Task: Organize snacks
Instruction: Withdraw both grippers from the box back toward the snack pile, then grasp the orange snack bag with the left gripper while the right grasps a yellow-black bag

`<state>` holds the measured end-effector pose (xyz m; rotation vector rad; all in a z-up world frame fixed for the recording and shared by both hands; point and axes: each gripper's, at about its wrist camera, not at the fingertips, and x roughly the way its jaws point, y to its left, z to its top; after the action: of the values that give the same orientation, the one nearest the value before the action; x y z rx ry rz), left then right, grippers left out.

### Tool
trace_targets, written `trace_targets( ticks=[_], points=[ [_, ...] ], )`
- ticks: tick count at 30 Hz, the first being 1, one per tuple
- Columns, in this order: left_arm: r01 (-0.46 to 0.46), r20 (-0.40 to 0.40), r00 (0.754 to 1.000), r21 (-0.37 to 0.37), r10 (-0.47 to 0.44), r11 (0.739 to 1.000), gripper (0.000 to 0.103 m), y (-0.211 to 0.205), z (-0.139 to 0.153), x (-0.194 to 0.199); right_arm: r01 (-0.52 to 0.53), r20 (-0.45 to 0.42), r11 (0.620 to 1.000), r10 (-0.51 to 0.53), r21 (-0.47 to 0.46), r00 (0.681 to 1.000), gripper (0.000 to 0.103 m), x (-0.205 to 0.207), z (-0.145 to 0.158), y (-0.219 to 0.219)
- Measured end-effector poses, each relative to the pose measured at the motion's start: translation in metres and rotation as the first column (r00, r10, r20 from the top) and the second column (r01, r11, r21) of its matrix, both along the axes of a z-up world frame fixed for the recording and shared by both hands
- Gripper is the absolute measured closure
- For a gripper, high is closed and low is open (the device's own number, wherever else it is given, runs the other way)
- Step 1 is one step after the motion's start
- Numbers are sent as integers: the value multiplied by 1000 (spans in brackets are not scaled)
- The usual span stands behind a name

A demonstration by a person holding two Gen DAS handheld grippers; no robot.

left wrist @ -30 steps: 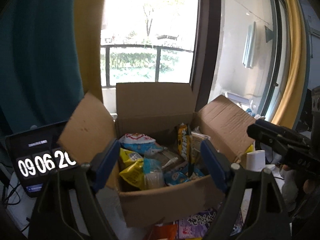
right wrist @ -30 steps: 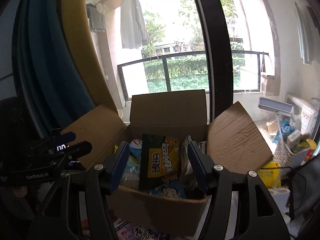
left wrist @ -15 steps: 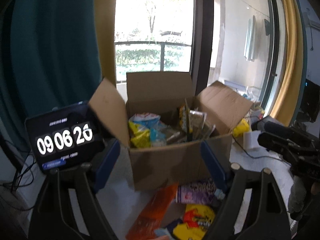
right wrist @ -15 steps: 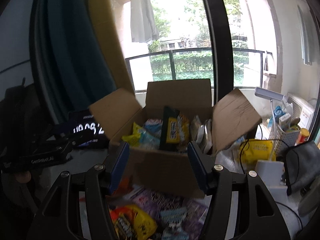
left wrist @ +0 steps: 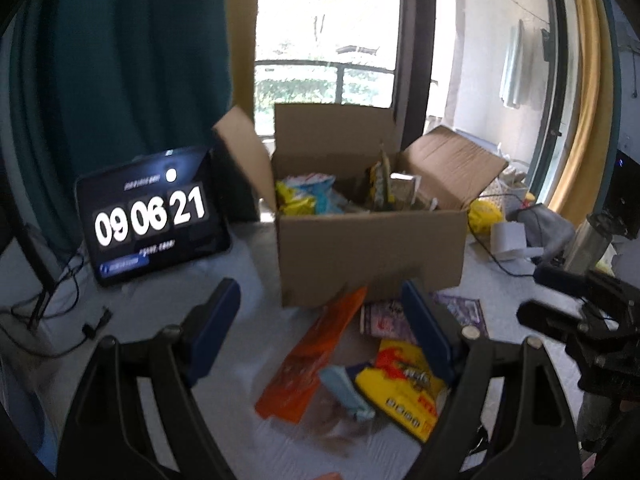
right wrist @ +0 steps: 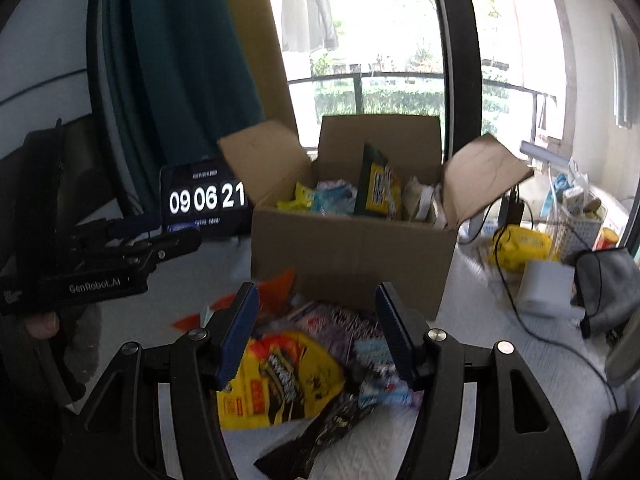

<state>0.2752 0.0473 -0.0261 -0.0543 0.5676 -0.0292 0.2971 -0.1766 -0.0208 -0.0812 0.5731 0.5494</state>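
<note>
Dead ahead of both grippers sits the open brown cardboard box (left wrist: 372,248), flaps splayed, its front wall hiding all but the tops of the packets inside. From the right wrist view a dark green and yellow snack bag (right wrist: 376,188) stands upright in the box; from the left wrist view it shows only edge-on and its print is unreadable.

Left of the box, the black tablet clock (left wrist: 152,212) reads 09 06 21; in the right wrist view the box flap cuts off its right edge.

The left gripper (left wrist: 322,328) is spread wide, nothing between its blue pads. Just ahead of and below it lies a long orange packet (left wrist: 316,356), with a yellow crinkled snack bag (left wrist: 400,388) near the right finger, partly hidden behind it.

The right gripper (right wrist: 316,328) is likewise released and empty, with that yellow bag (right wrist: 280,380) below and between its fingers. Only this view shows the black wrapper (right wrist: 320,432) beneath, blurred, and the purple packets beyond, too smeared to read.
</note>
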Motion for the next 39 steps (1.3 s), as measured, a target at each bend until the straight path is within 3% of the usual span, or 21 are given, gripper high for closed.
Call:
trace_targets(
  ticks=[18, 21, 25, 27, 28, 33, 39],
  points=[
    [-81, -167, 983, -30, 75, 996, 19, 50, -79, -26, -146, -151, 982, 127, -122, 980, 39, -26, -77, 61],
    [-78, -171, 983, -21, 74, 997, 19, 53, -83, -28, -174, -144, 967, 148, -185, 978, 39, -29, -86, 76],
    [-51, -168, 985, -25, 46, 998, 19, 50, -82, -30, -140, -104, 928, 111, -345, 988, 39, -24, -105, 94],
    [-29, -152, 988, -32, 24, 999, 19, 46, -77, -33, -131, -91, 918, 104, -374, 990, 39, -22, -110, 95],
    [-14, -143, 990, -35, 9, 999, 19, 43, -74, -34, -128, -83, 916, 104, -379, 991, 41, -21, -111, 94],
    [62, -149, 987, -19, -64, 998, 19, 29, -72, -30, -84, -69, 932, 63, -352, 996, 70, -10, -106, 76],
    [99, -243, 967, 64, -81, 993, 19, 19, -97, -8, -27, -45, 964, 16, -266, 999, 83, 3, -80, 43]
  ],
)
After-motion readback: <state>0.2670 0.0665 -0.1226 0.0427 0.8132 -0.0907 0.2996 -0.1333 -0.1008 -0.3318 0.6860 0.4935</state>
